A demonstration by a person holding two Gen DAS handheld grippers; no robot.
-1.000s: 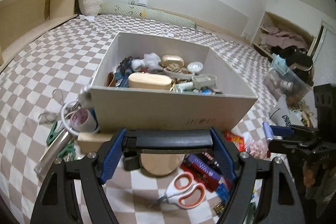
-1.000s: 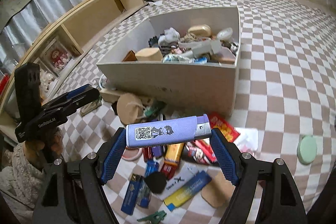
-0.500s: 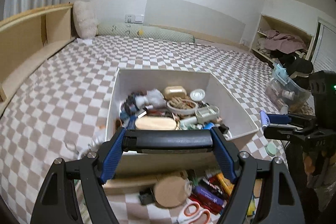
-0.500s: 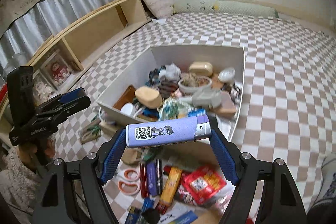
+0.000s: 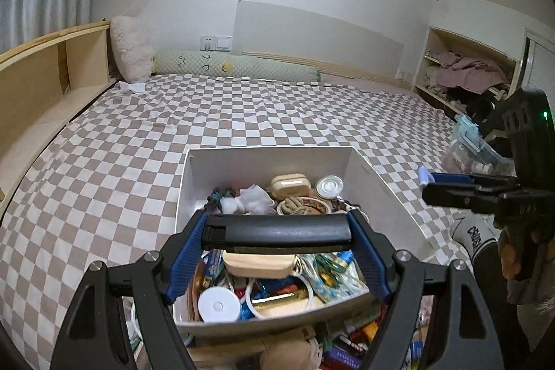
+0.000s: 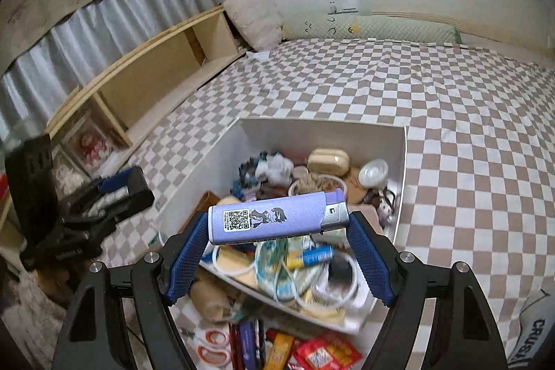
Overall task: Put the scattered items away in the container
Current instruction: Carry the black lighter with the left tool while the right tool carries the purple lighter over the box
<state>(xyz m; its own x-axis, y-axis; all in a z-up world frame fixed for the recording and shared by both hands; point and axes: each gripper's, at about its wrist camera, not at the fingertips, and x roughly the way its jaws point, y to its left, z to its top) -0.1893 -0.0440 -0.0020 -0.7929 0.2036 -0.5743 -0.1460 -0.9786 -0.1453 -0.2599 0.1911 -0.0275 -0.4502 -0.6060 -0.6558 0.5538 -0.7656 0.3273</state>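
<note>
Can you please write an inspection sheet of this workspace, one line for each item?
Surface: checkered bedsheet, mostly bare behind the box.
Job's things: white box already holds many small items; black lighter and purple lighter are both held above it.
Clutter: scissors, red packet and other small things lie on the sheet at the box's near side.
Grippers: left gripper shut on the black lighter; right gripper shut on the purple lighter.
Cables: white cord coiled inside the box.
Surroundings: wooden shelf, curtain, long green pillow, clothes shelf.
</note>
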